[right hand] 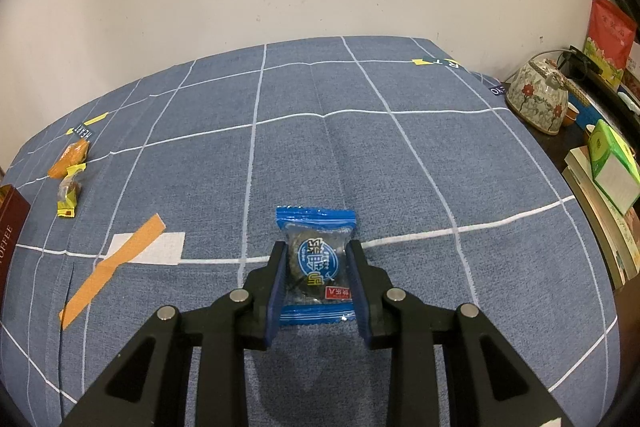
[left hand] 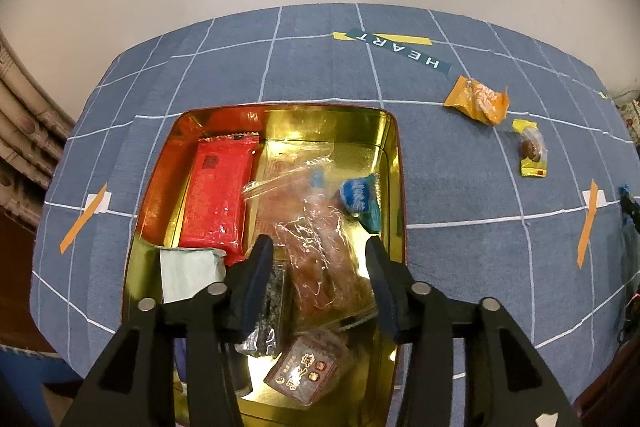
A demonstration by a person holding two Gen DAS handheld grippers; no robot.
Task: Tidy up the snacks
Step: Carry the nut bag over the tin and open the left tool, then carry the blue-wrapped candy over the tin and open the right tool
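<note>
Left wrist view: left gripper (left hand: 318, 251) noted above the gold tin (left hand: 394, 163) with fingers spread and grasping nothing; tin found already holding a red packet (left hand: 218, 199), a clear bag (left hand: 320, 239), a blue candy (left hand: 360, 201), a dark packet (left hand: 266, 311) and a brown packet (left hand: 308, 373), with an orange packet (left hand: 478, 99) and a yellow-wrapped sweet (left hand: 531, 149) left out on the blue cloth (left hand: 460, 187). Right wrist view: right gripper (right hand: 317, 259) found with both pads against the sides of a blue packet (right hand: 316, 263) lying on the cloth, apparently clamped but not yet lifted. Judged past halfway, three snacks outstanding.
</note>
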